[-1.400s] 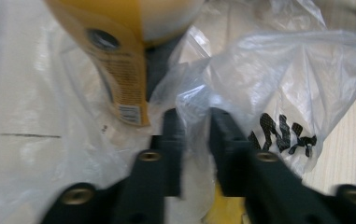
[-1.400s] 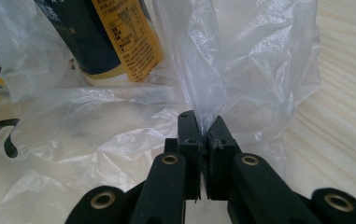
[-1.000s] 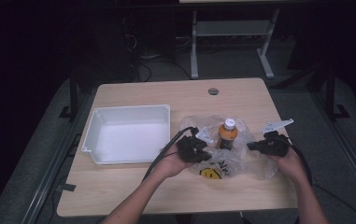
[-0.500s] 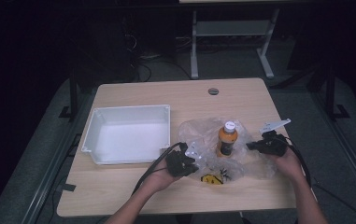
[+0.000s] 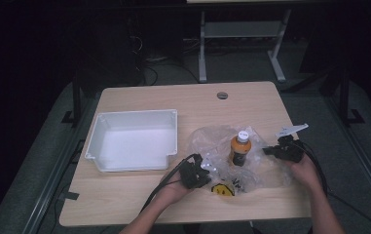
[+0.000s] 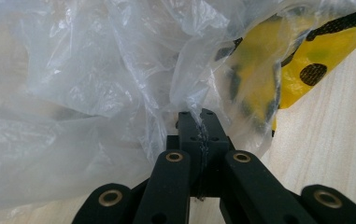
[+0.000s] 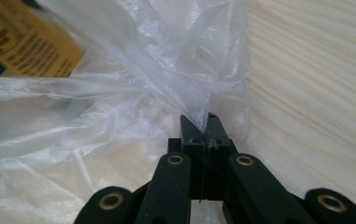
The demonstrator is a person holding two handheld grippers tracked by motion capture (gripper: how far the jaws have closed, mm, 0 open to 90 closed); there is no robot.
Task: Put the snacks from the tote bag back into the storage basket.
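A person at the near edge of a wooden table [image 5: 139, 204] works two handheld tongs on a clear plastic bag [image 5: 212, 141] spread around an upright orange bottle [image 5: 239, 150], the landmark of the scene.

Nearest the camera, the person's forearms enter from the bottom edge. The left hand [image 5: 173, 191] holds the left gripper [image 5: 203, 176] just near and left of the bottle. In the left gripper view its black jaws are pressed together on a thin fold of the bag [image 6: 96, 70], the film pinched between the tips. Beside that pinch, under the plastic, lies a yellow patch with black spots [image 6: 302, 60]; from above the same yellow patch [image 5: 223, 189] sits just in front of the bottle, close to the near edge of the bag.

To the right of the bottle, the right hand [image 5: 304, 168] holds the right gripper [image 5: 267, 151], a grey plate rising from its top. In the right gripper view its jaws are likewise closed on a gathered pleat of the bag [image 7: 133, 93], with the bottle's orange label [image 7: 31, 42] blurred behind the plastic.

The bottle stands inside the bag's rumpled film, white cap up, between the two grippers.

Left of the bottle, well apart from it, a white rectangular tray [image 5: 100, 134] rests on the table. Beyond the bottle, near the far edge, a round cable hole [image 5: 222, 95] marks the tabletop.
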